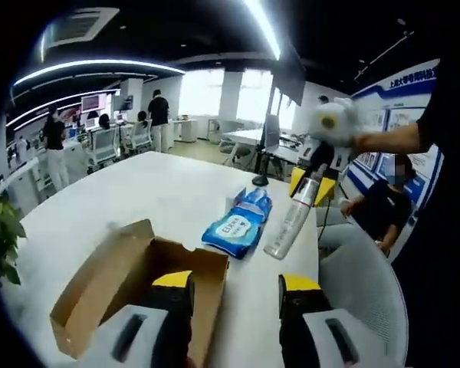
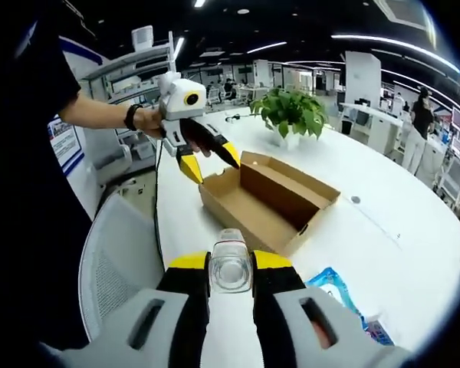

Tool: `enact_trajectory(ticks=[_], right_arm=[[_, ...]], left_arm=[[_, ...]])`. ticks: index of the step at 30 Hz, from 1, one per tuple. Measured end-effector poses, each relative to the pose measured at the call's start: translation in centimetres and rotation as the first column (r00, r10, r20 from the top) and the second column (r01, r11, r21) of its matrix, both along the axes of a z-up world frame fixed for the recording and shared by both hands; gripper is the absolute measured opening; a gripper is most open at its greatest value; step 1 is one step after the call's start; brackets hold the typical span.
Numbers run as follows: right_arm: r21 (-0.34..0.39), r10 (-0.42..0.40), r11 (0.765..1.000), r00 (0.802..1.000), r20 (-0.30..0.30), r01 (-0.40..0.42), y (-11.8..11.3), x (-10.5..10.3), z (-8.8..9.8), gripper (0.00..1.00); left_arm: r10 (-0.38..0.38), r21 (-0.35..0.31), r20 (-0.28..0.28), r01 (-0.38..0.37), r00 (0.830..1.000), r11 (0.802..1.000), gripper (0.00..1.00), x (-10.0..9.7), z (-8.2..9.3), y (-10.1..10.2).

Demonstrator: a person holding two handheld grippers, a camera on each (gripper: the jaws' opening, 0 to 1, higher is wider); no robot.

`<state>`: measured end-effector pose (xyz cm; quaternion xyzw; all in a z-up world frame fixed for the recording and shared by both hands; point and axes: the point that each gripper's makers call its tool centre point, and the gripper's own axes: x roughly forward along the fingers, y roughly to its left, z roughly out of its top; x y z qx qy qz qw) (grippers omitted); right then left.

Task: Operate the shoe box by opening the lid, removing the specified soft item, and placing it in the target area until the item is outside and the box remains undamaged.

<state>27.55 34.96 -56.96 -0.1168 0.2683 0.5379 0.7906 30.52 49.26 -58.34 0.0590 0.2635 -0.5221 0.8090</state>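
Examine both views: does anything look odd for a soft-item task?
Yes. The right gripper is shut on a clear plastic bottle, a hard item, held above the table. The soft blue wipes pack lies outside the open shoe box.

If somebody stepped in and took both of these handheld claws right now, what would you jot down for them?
Right gripper: shut on a clear plastic bottle, held up above the white table, beside the box.
Left gripper: open, empty, hovering over the near end of the cardboard shoe box.
Shoe box: lid already open, inside looks empty, no visible damage.
Blue wipes pack: lying on the table next to the box.
Done: box opened, bottle lifted clear.
Left: set the bottle down on the table. Which spot is the target area isn't marked, and whether the wipes pack is the soft item meant is unclear.
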Motion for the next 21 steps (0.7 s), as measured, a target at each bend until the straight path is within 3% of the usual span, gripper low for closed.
enact_trajectory(ticks=[11, 21], right_arm=[[-0.048, -0.06, 0.997, 0.998, -0.031, 0.059, -4.9, 1.2, -1.9, 0.17], [-0.215, -0.002, 0.977, 1.0, -0.02, -0.002, -10.0, 4.0, -4.0, 0.18]], left_arm=[[0.067, 0.046, -0.065, -0.064, 0.996, 0.997, 0.48, -2.0, -4.2, 1.0], [0.136, 0.039, -0.101, -0.133, 0.986, 0.99, 0.47, -3.2, -5.4, 1.4]])
